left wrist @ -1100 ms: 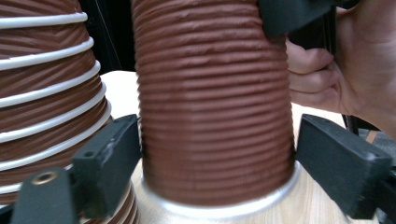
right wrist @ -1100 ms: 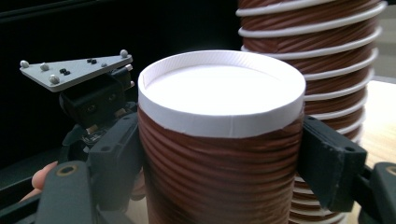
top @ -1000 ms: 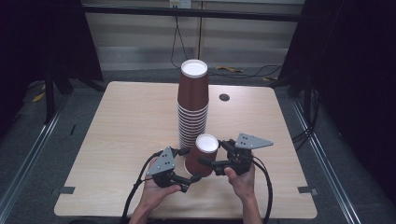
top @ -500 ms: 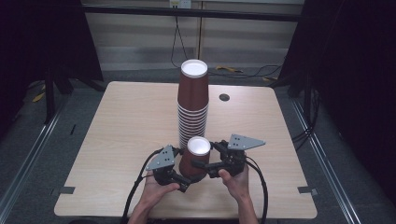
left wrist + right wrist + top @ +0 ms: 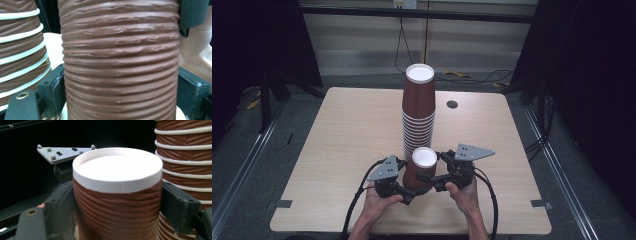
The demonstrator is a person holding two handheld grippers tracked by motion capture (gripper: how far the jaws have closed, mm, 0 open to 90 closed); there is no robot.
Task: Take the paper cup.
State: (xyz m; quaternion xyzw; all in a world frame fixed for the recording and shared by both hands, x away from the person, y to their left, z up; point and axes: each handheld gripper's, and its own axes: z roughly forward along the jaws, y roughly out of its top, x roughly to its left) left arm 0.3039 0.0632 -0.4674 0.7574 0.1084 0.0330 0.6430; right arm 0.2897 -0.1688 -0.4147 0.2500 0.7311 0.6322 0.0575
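My two hands come in at the near edge of the desk, each holding a gripper. Between them stands one brown ribbed paper cup, upside down with its white bottom facing up. My left gripper has its jaws clamped on the lower part of the cup's wall, one jaw on each side. My right gripper grips the same cup from the other side, higher up, near the white rim of its base. In the right gripper view the left gripper's grey plate shows behind the cup.

Just beyond the cup, close to it though I cannot tell if they touch, rises a tall stack of cups, also upside down, near the middle of the desk. Farther back and to the right, a small dark round hole sits in the desk top.
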